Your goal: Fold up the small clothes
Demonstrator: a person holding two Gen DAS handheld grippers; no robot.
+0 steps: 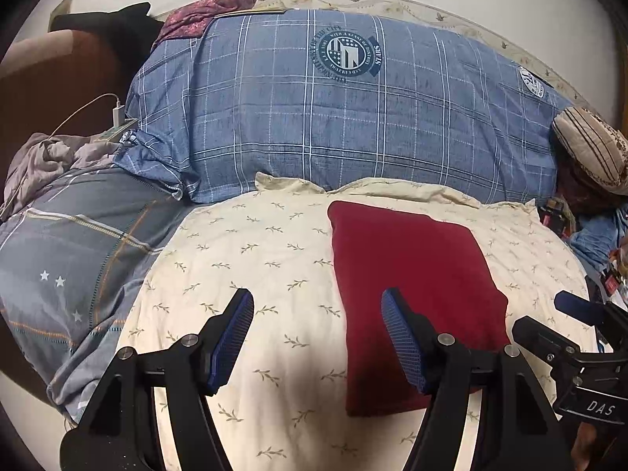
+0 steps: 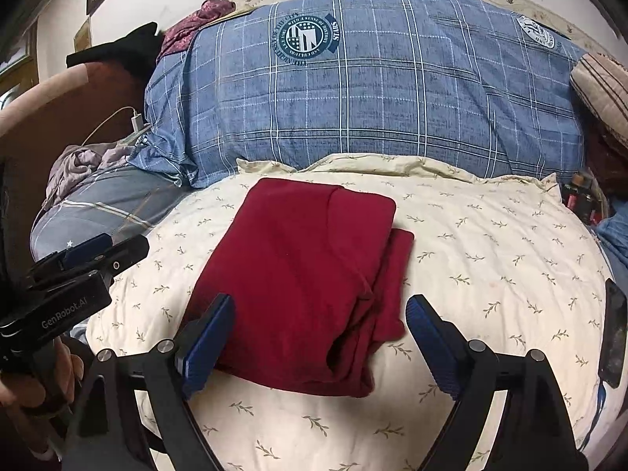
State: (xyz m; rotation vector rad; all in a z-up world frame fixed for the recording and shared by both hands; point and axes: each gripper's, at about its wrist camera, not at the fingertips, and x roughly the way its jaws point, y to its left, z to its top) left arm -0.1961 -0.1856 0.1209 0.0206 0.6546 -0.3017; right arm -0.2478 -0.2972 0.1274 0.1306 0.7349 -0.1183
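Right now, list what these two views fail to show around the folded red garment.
- Red garment: its type; folded layers hide its shape in both views.
- Garment's near edge, left wrist view: covered by the left gripper finger.
- Dark flat object, right wrist view: cut off at the edge, blurred; possibly a phone.
- Clutter beside the blue plaid quilt: too small.

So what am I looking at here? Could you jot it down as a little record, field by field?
garment: dark red cloth, folded into a rough rectangle
surface: cream leaf-print cover
behind: blue plaid bedding
left gripper: open, empty
right gripper: open, above the cloth's near edge, holding nothing
far right: dark phone
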